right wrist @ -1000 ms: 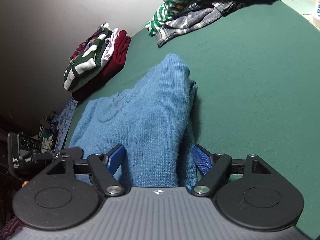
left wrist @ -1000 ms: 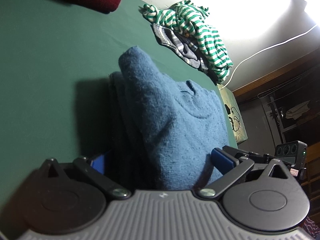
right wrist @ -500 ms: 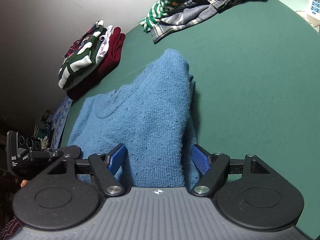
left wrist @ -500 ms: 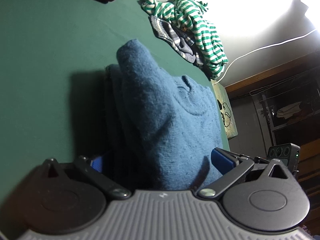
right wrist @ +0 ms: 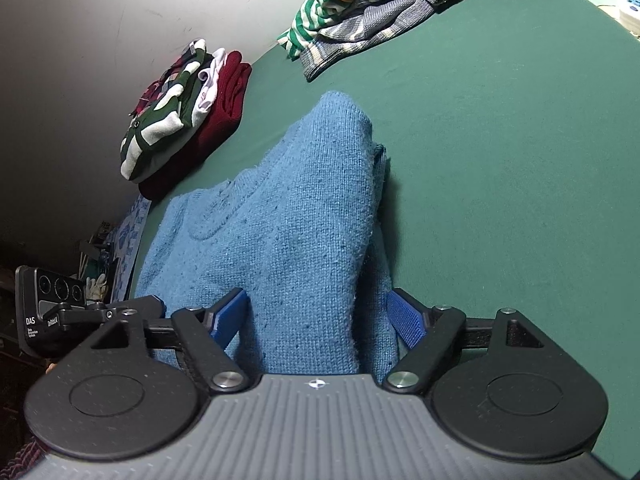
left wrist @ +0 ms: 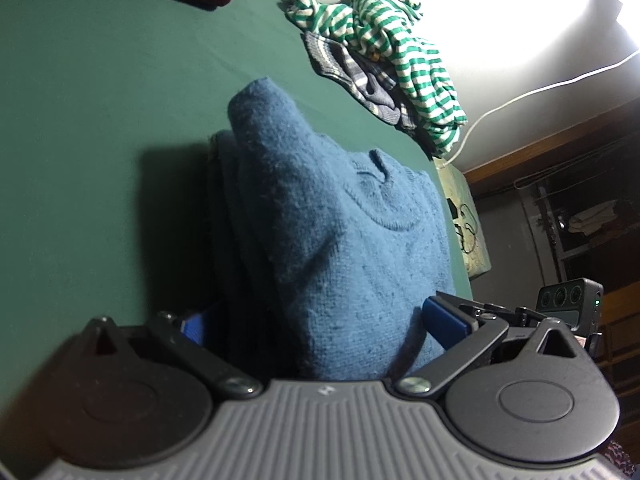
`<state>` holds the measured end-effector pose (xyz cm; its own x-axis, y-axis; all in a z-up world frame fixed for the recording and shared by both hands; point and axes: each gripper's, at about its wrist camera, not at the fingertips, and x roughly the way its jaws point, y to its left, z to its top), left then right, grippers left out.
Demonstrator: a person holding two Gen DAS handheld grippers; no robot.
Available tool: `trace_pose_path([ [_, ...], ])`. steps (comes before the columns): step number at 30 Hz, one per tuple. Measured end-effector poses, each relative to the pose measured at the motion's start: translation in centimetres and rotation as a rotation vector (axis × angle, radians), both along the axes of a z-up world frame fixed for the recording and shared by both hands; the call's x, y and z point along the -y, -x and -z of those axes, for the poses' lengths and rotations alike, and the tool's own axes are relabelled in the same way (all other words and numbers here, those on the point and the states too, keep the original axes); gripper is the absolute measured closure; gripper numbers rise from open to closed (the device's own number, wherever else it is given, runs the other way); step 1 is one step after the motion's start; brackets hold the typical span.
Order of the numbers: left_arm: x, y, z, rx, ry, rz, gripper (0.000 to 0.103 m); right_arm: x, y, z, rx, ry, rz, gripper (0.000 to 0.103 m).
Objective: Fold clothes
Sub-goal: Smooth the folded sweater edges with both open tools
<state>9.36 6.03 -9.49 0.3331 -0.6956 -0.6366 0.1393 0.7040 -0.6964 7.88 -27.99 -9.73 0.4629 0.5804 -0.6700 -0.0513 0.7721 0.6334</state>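
Note:
A folded blue knit sweater [left wrist: 340,240] lies on the green table [left wrist: 100,120], its neckline facing up. Its near end rises in a thick ridge into my left gripper [left wrist: 320,320], whose blue pads [left wrist: 444,316] press the bunched layers from both sides. In the right wrist view the same sweater [right wrist: 288,232] rises the same way into my right gripper [right wrist: 316,316], held between its pads [right wrist: 404,320]. The two grippers hold opposite sides of the sweater. Its far fold rests on the table.
A loose pile with a green-and-white striped garment [left wrist: 392,40] and a grey knit [right wrist: 360,36] sits at the table's back. A folded stack with a dark red item [right wrist: 224,100] stands by the wall. A white cable [left wrist: 540,88] hangs beyond the table edge.
Both grippers shifted slightly with the sweater still between their fingers; the piles behind slid a little in view. Finger spacing looks the same.

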Motion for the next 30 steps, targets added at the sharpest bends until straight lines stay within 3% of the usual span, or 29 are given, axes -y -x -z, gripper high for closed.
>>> trace_pose_path([
  [4,0.8,0.3,-0.3,0.019,-0.049,-0.028,0.001,0.0,-0.7,0.1,0.008,-0.004,-0.03,0.022],
  [15,3.6,0.0,-0.9,0.017,-0.211,-0.089,0.001,-1.9,-1.5,-0.2,0.054,0.106,-0.113,0.019],
  [22,4.0,-0.6,-1.1,-0.001,-0.256,-0.09,0.001,-2.2,-1.6,-0.2,0.069,0.111,-0.088,0.02],
  [30,4.2,-1.5,-1.2,0.011,-0.278,-0.025,0.001,-2.5,-1.5,-0.1,0.088,0.116,-0.047,0.021],
])
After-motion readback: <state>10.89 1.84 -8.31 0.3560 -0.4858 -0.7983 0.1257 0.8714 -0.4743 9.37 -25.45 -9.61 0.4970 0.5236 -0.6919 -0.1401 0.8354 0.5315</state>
